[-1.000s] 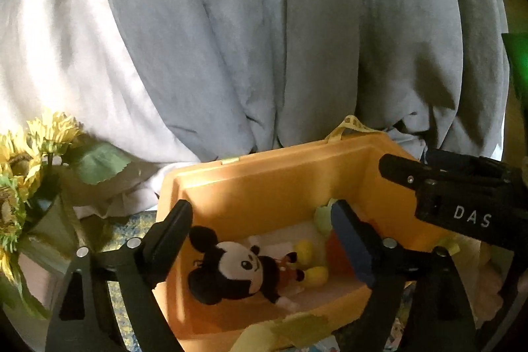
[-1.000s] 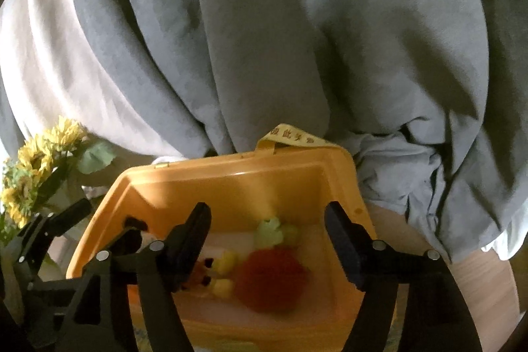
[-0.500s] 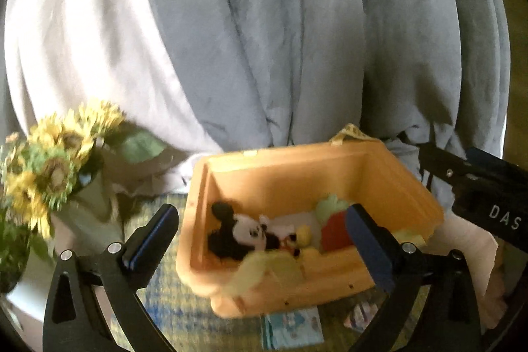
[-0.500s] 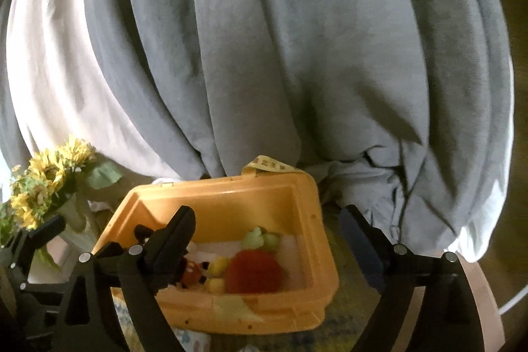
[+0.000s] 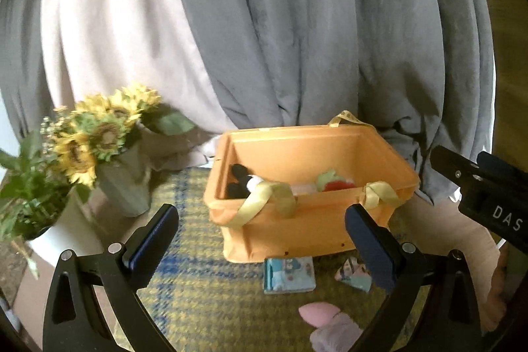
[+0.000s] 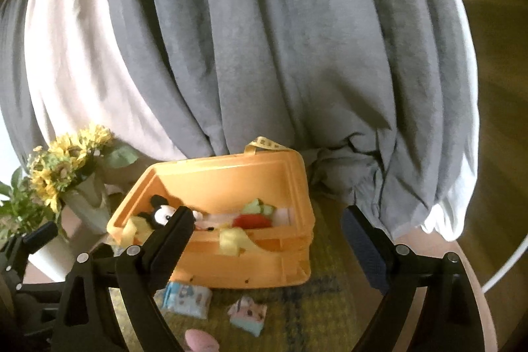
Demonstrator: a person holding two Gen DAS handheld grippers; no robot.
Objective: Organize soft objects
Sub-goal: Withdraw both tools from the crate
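Observation:
An orange bin (image 5: 310, 230) with yellow strap handles (image 5: 264, 203) stands on a woven rug. Inside lie a black-and-white mouse plush (image 5: 244, 183) and a red and green plush (image 5: 336, 183). My left gripper (image 5: 260, 216) hangs open in front of the bin, holding nothing. In the right wrist view the bin (image 6: 250, 263), the mouse plush (image 6: 161, 213) and the red plush (image 6: 252, 220) sit just beyond my right gripper (image 6: 267, 216), also open and empty. A pink plush (image 5: 330, 325) lies on the rug near me, apart from both grippers.
Two small printed pouches (image 5: 288, 274) (image 5: 351, 272) lie on the yellow-blue rug (image 5: 204, 286) in front of the bin. Sunflowers in a pale vase (image 5: 99, 134) stand to the left. Grey and white curtains (image 5: 297, 38) hang behind. A white cord (image 6: 505, 266) runs at right.
Both grippers have drawn back from over the bin and their jaws stand wider apart. The bin looks smaller and farther away. The rug, the pouches and the pink plush have come into view.

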